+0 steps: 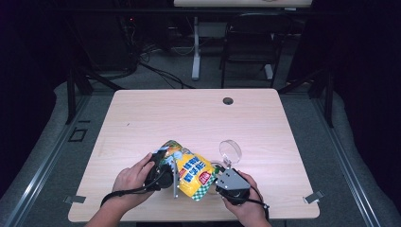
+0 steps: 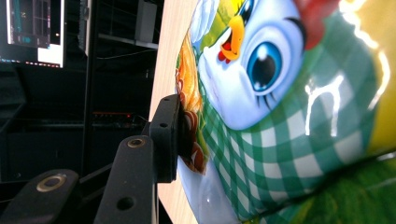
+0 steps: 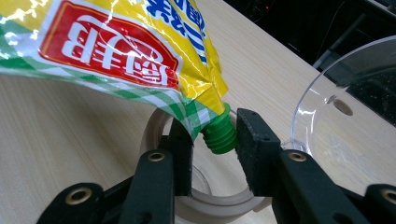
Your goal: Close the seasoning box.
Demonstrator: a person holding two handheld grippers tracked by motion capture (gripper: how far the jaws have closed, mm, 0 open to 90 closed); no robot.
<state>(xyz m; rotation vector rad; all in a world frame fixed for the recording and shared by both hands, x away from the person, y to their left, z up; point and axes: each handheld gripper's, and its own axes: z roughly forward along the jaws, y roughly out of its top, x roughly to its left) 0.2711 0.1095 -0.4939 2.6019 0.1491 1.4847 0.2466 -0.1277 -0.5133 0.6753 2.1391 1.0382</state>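
- While I held the pouch (image 1: 193, 175) tilted over the table's (image 1: 142, 118) near edge, the left gripper (image 1: 166, 173) clamped its upper body.
- Right gripper (image 3: 217, 140): jaws narrow, pads set either side of the green cap (image 3: 219, 134), one touching it.
- Below the cap I noted a jar (image 3: 154, 128); its clear lid (image 1: 230, 150) stood just beside.

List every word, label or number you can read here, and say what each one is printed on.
Red label on the yellow pouch: two large white Chinese characters, seen upside down in the right gripper view; the second looks like "邦", the first is unclear.
Blue Chinese characters on the pouch: cut off and too blurred to read.
Monitor in the background: too small to read.
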